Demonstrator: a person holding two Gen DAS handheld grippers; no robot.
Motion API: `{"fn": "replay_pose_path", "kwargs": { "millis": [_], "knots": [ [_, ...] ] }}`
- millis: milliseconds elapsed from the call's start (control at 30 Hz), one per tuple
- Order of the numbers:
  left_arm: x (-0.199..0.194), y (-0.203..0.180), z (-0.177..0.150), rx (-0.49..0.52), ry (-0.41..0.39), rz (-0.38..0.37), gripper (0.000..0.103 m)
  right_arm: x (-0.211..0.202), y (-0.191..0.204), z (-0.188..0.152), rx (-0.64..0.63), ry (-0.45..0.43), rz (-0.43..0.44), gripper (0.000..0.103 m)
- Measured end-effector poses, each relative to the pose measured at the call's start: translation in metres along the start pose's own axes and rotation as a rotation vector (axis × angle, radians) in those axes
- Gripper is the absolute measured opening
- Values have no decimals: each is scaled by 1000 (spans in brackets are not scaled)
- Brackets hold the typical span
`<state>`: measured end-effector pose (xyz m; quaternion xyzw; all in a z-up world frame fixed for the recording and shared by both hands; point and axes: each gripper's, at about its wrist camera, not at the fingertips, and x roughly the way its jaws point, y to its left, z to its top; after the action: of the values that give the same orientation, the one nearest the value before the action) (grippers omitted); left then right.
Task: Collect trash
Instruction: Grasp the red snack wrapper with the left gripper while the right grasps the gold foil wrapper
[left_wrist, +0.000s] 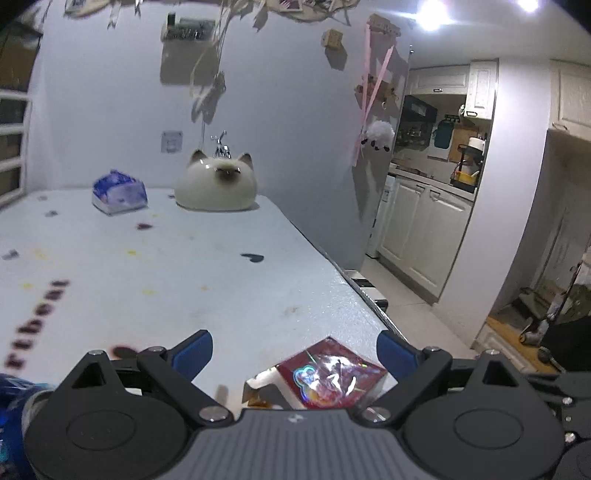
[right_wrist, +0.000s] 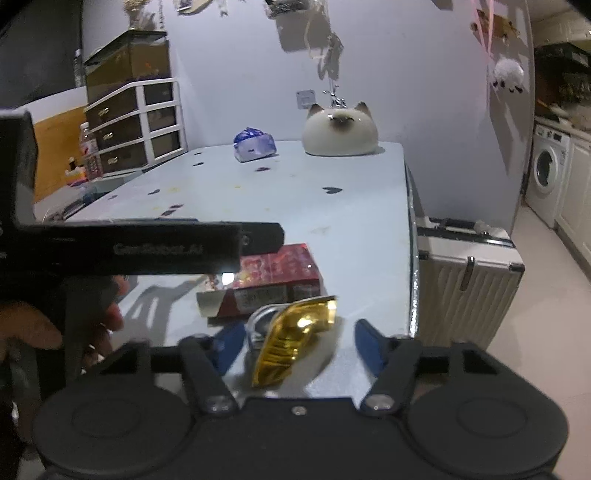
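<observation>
**Count of things on the table**

On the pale blue table: one red box near the right edge, one gold wrapper at the near edge, one blue tissue pack and one cat-shaped ornament at the far edge.

Left wrist view: your camera sat low over the table's near right corner, faced the far wall, and looked close over the red box.
Right wrist view: your camera sat just off the near edge, faced the far wall, close behind the gold wrapper, with the left gripper's body across its left side.
Shared ground: both views took in the red box, the cat figure and the blue packet.
</observation>
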<state>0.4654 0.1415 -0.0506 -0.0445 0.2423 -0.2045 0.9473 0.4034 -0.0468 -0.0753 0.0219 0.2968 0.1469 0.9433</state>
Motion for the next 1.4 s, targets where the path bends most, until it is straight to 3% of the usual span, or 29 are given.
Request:
{"fn": "replay_pose_path", "kwargs": {
  "millis": [33,167,333,567,667,800,1000,1033,1100,1400],
  "knots": [
    [5,4,1,-30,17,-27,95,2,-2,1,19,4,10,54],
    [9,14,2,-110,3,-130,95,2,-5,-1,51,-1,46,53],
    [7,10,-5,-131,81,-170,95,-6,-9,-6,83,-2,35,53],
    [-12,-12,-20,-60,118,-203,90,-34,-5,-23,9,-12,-8,53],
    [-13,-26,-22,13,138,-152,90,-44,-6,-29,20,-10,-9,53],
    [-10,-43,-23,81,137,-30,89,-51,-4,-35,23,-18,-20,53],
    [1,-54,-21,133,153,107,75,-56,-2,-41,22,-33,-30,53],
    [4,-55,-21,136,165,119,66,-57,-2,-42,21,-35,-32,53],
    [5,-57,-21,147,170,138,57,-59,-1,-43,18,-38,-36,53],
    [-21,-70,-35,84,161,145,54,-77,-6,-45,29,-46,-40,53]
  ]
}}
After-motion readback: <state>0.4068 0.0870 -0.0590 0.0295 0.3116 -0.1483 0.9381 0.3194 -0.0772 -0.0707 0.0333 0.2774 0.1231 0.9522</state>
